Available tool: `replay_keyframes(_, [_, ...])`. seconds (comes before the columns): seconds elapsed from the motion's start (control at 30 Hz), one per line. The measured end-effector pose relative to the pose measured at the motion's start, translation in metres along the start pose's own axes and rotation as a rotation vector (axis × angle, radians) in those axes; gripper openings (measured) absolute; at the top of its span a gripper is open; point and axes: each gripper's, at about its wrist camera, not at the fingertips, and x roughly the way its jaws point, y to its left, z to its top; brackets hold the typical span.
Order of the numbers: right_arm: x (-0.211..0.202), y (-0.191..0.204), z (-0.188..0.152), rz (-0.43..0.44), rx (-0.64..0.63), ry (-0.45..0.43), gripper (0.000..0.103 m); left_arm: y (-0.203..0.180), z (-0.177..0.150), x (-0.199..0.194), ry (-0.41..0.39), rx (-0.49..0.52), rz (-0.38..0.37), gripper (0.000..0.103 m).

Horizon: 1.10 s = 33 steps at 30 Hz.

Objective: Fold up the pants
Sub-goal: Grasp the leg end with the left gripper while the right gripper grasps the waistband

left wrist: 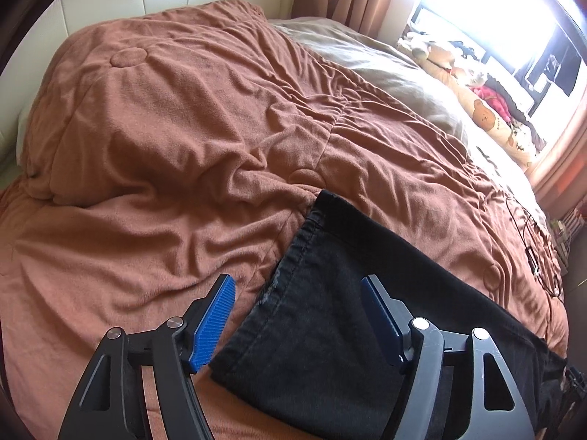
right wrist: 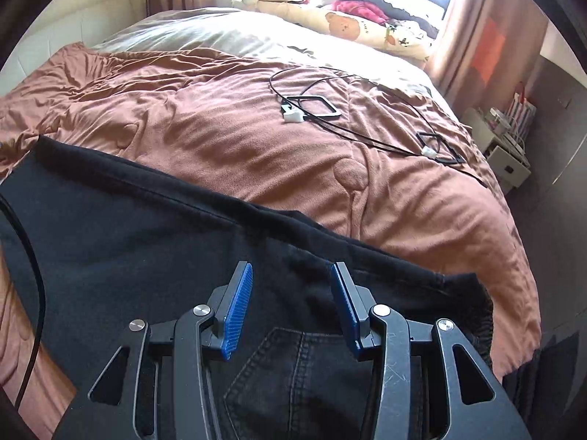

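Just below both tools [left wrist: 297, 289] [right wrist: 291, 275]: black pants [left wrist: 330, 348] [right wrist: 146, 249].

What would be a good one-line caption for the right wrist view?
Open right gripper above black pants spread on a brown blanket.

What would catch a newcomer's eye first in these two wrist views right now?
The black pants lie flat across the near edge of the rumpled rust-brown blanket, hem end under the left gripper, pocket end under the right gripper. Both grippers stand open above the cloth, gripping nothing. Farther off, a thin black cable loops over the blanket toward the bright window.
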Motion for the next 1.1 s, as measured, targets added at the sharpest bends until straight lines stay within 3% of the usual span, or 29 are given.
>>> replay_keyframes(0.23, [-0.038,-0.02,-0.039,0.012,0.088,-0.005,0.042,0.011,-0.034,-0.019,0.022,-0.039,-0.029,0.06])
replay_keyframes(0.3, [-0.048,-0.028,-0.051,0.026,0.122,-0.01,0.054,0.014,-0.044,-0.021,0.03,-0.051,-0.035,0.057])
replay_keyframes(0.37, [-0.057,-0.036,-0.063,0.028,0.153,-0.02,0.058,0.018,-0.053,-0.021,0.039,-0.069,-0.045,0.056])
replay_keyframes(0.8, [-0.083,-0.106,-0.145,0.03,0.409,-0.01,0.058,0.04,-0.102,-0.002,0.112,-0.155,-0.076,0.056])
replay_keyframes(1.1, [-0.084,-0.162,-0.201,-0.054,0.667,0.024,0.059,0.036,-0.115,0.013,0.144,-0.213,-0.146,0.055])
